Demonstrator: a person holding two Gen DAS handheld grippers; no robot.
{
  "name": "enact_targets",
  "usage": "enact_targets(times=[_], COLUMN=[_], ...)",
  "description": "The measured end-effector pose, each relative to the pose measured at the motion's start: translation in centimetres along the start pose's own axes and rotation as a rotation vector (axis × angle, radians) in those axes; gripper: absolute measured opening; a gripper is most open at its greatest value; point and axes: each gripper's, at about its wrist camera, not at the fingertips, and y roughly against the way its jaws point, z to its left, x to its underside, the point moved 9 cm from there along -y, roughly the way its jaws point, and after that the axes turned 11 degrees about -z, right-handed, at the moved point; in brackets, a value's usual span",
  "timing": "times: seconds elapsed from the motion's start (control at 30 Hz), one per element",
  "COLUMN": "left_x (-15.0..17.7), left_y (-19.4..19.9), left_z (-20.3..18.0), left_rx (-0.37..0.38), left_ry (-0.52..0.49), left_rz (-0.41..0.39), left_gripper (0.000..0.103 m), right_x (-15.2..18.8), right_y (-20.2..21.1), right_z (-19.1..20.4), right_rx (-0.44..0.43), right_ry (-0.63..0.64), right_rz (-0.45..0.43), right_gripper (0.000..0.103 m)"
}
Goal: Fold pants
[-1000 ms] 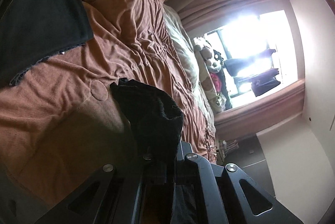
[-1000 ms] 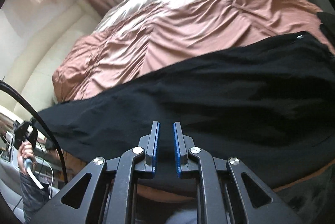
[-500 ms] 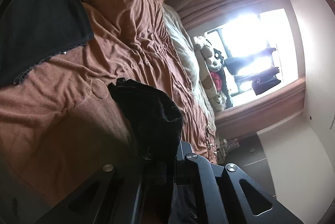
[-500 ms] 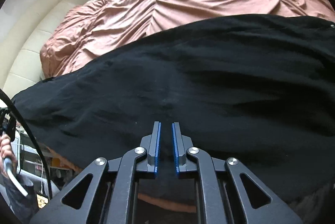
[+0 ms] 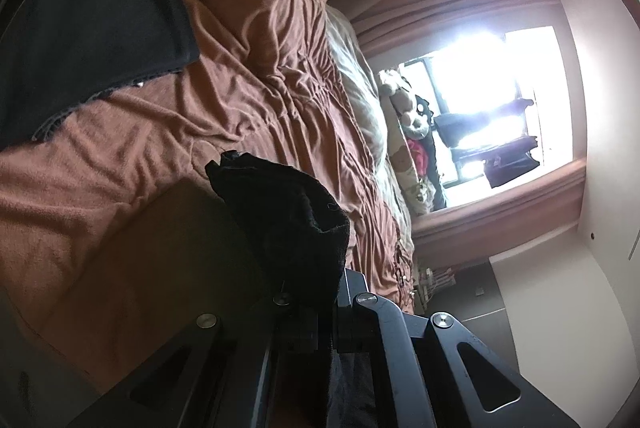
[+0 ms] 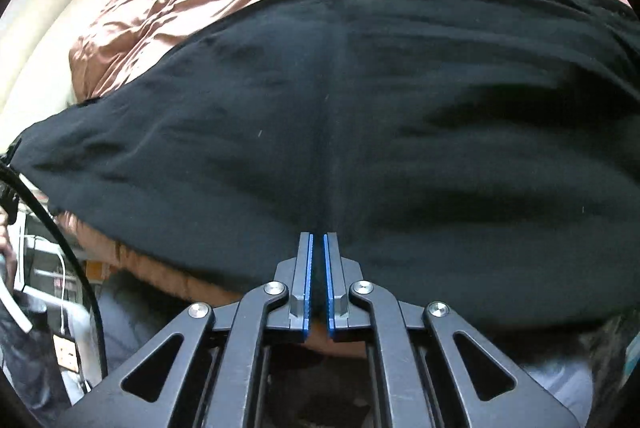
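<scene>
Gripping a bunched corner of the black pants (image 5: 288, 212), the left gripper (image 5: 334, 292) had its jaws clamped tight on the cloth, which rose in a dark lump straight ahead of its fingers. Beyond that lump lay the brown blanket (image 5: 248, 76), with another flat stretch of the pants up and to the left of the gripper. Far off to its right glared the window (image 5: 492, 96), a stuffed toy (image 5: 412, 112) before it.

The right gripper (image 6: 318, 240) pointed steeply down, its blue pads (image 6: 307, 280) drawn almost together after just closing, tips pressed at the pants (image 6: 340, 132) spread wide in front; whether a pinch of fabric sat between them I couldn't tell. The blanket showed past the far edge.
</scene>
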Motion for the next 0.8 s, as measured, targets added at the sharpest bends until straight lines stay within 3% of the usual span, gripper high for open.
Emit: enact_targets(times=[0.17, 0.43, 0.8], left_x=[-0.1, 0.2, 0.5], left_y=[0.1, 0.5, 0.6], left_z=[1.5, 3.4, 4.6], left_rx=[-0.011, -0.02, -0.043], left_ry=[0.018, 0.048, 0.065], left_rz=[-0.006, -0.001, -0.008], left_gripper=[0.003, 0.003, 0.003], right_x=[-1.7, -6.6, -10.4], right_y=[-1.0, -4.7, -7.7], right_z=[-0.3, -0.6, -0.6], right_rx=[-0.019, 0.018, 0.058], right_ry=[-0.024, -0.019, 0.003], right_rz=[0.006, -0.004, -0.022], right_gripper=[0.002, 0.002, 0.002])
